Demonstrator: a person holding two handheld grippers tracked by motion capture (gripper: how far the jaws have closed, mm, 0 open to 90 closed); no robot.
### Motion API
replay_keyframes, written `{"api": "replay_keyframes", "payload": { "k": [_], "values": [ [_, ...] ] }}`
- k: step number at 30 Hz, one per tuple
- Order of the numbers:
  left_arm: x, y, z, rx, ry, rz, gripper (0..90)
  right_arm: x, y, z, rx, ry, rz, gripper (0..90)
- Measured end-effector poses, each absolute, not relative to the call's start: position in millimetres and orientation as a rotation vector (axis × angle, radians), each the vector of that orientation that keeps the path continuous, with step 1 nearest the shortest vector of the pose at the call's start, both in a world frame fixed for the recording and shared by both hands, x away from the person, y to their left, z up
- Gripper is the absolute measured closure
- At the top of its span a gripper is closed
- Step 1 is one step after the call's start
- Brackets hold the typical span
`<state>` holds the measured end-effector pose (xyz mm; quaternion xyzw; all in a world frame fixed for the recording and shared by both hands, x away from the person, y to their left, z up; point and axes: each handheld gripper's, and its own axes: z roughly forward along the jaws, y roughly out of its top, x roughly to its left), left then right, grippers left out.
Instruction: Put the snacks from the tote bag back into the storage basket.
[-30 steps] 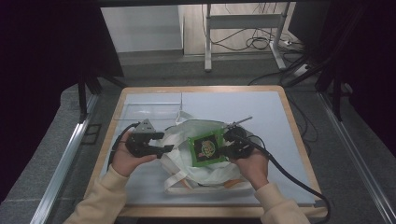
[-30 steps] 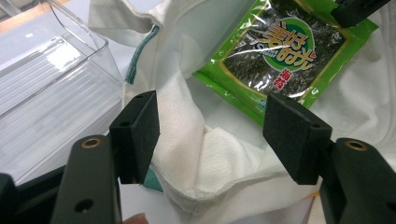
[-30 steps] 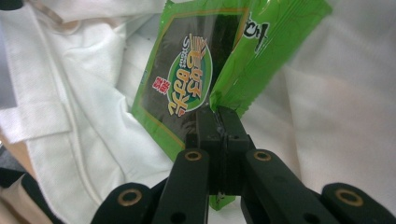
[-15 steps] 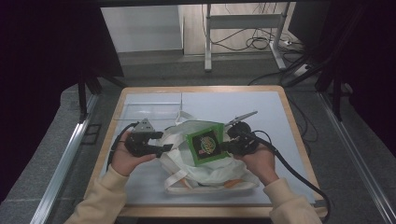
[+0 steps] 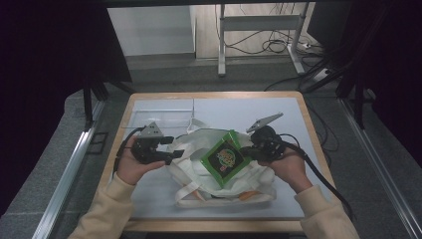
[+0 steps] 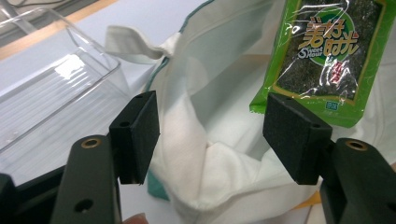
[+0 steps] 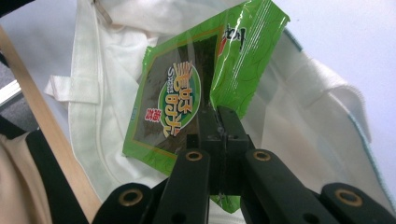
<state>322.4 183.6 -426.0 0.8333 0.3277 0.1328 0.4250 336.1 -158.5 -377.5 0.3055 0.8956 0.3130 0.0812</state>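
Observation:
A green seaweed snack packet (image 5: 224, 157) hangs tilted over a white cloth bag (image 5: 191, 154) lying in the middle of the table. My right gripper (image 5: 247, 148) is shut on the packet's right edge. In the right gripper view the jaws (image 7: 218, 116) pinch the crumpled green film of the packet (image 7: 187, 98), with the bag (image 7: 112, 60) below. My left gripper (image 5: 170, 149) sits at the bag's left rim. In the left gripper view it (image 6: 212, 112) stands open, jaws wide apart, with folds of the bag (image 6: 219, 60) between them and the packet (image 6: 322, 46) beyond.
A clear plastic tray (image 5: 159, 117) stands at the back left of the table, also near my left jaw as the tray (image 6: 51, 79). The white table top has a wooden rim (image 5: 214, 94). A cable trails from the right gripper off the table's right side.
My right gripper has risen with the packet, lifting it off the bag and tilting it. The left gripper has stayed put at the bag's rim.

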Motion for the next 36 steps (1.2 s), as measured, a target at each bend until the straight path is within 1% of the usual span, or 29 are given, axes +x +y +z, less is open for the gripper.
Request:
{"api": "replay_keyframes", "payload": {
  "k": [7, 15, 22, 27, 31, 36],
  "values": [
    [323, 178, -426, 2.09, 0.809, 0.321, 36.2, 337, -154, -382, 0.89, 2.707, 0.918, 89.6],
    [325, 176, -424, 2.093, 0.791, 0.29, 36.2, 337, -154, -362, 0.842, 2.687, 0.954, 89.6],
    [336, 155, -423, 2.154, 0.69, 0.154, 36.1, 340, -154, -353, 0.803, 2.678, 0.973, 89.7],
    [352, 138, -421, 2.194, 0.625, 0.006, 36.2, 342, -152, -354, 0.754, 2.676, 0.993, 89.7],
    [361, 131, -421, 2.228, 0.616, -0.015, 36.5, 342, -152, -353, 0.735, 2.672, 1.014, 89.7],
    [365, 123, -424, 2.232, 0.591, -0.088, 36.8, 341, -152, -351, 0.703, 2.663, 1.044, 89.7]
  ]
}}
